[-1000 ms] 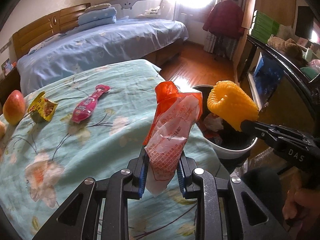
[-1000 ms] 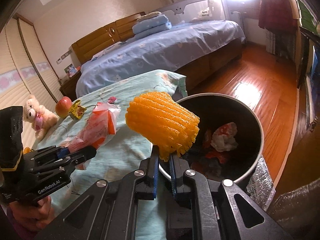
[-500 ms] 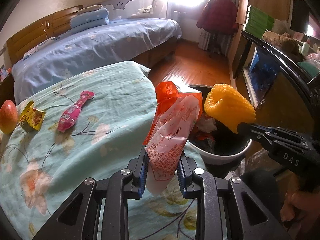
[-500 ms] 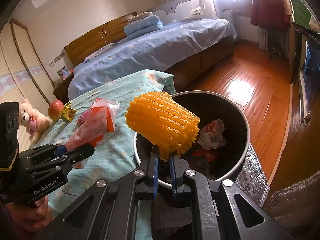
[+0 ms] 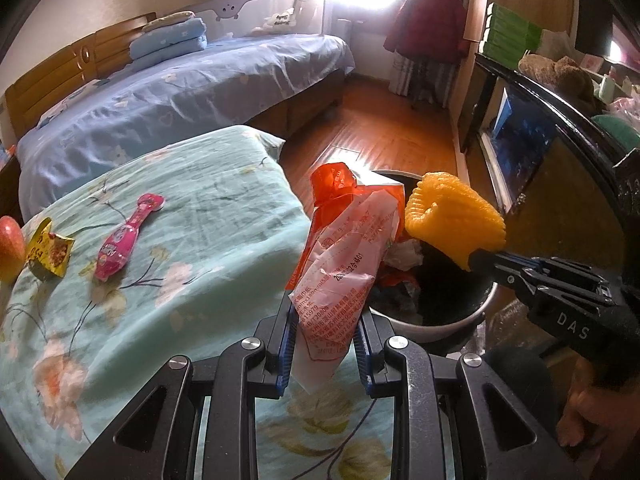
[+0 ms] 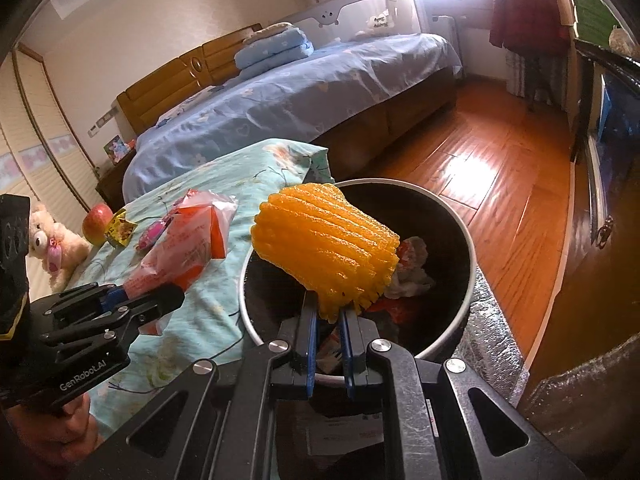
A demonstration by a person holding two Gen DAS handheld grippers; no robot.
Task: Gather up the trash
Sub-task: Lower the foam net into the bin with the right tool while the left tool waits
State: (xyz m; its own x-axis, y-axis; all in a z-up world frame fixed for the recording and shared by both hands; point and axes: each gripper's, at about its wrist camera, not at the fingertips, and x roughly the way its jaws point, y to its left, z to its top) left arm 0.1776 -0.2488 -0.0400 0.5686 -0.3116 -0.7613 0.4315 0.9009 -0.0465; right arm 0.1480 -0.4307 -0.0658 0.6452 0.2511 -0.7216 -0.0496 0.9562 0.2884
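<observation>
Disposal step, both tools loaded. Right gripper [image 6: 327, 322]: jaws clamped on the lower edge of an orange foam fruit net [image 6: 326, 254], which hangs over the open mouth of the trash bin [image 6: 470, 280], near side. Left gripper [image 5: 323, 350]: jaws clamped on a crumpled orange-and-white snack bag [image 5: 344, 264], held upright above the near right edge of the floral bedspread [image 5: 192, 248], just left of the bin and not yet over it. Bin contents: crumpled paper and wrappers already inside. Uncollected on the bedspread, far left: pink wrapper [image 5: 126, 236], yellow wrapper [image 5: 48, 254]; an apple [image 5: 9, 248] beside them, probably not trash. Judged next move: part the right jaws so the net drops in, then carry the bag rightward over the rim before letting go; a release short of the rim would land it on the bed or floor.
</observation>
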